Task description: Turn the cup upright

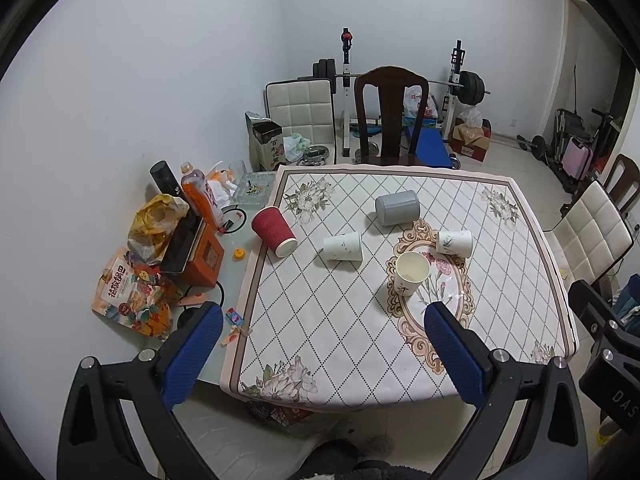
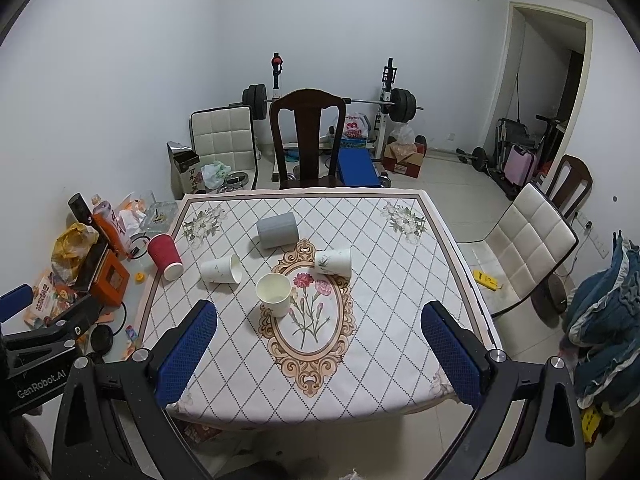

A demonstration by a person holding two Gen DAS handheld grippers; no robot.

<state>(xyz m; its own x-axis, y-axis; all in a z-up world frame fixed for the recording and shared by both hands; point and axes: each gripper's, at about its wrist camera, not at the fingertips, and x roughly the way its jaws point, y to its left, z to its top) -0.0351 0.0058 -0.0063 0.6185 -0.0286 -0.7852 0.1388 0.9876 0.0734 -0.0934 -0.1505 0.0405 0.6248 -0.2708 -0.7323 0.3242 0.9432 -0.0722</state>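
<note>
Both grippers, left gripper [image 1: 324, 344] and right gripper [image 2: 320, 340], hang wide open and empty; a clumsy reach could topple the upright cream paper cup [image 2: 274, 294] beside the tipped white paper cup [image 2: 221, 269].

"GenRobot.AI" stands in white letters on the black body of the left tool [image 2: 38, 376], seen at the lower left of the right wrist view. "DAS", cut off at the frame edge, stands on the black body of the right tool [image 1: 618, 398] in the left wrist view. The snack bag [image 1: 120, 286] left of the orange box [image 1: 204, 258] carries large Chinese characters, too blurred to give reliably. The carton [image 1: 269, 145] behind that box bears Chinese characters as well.
</note>
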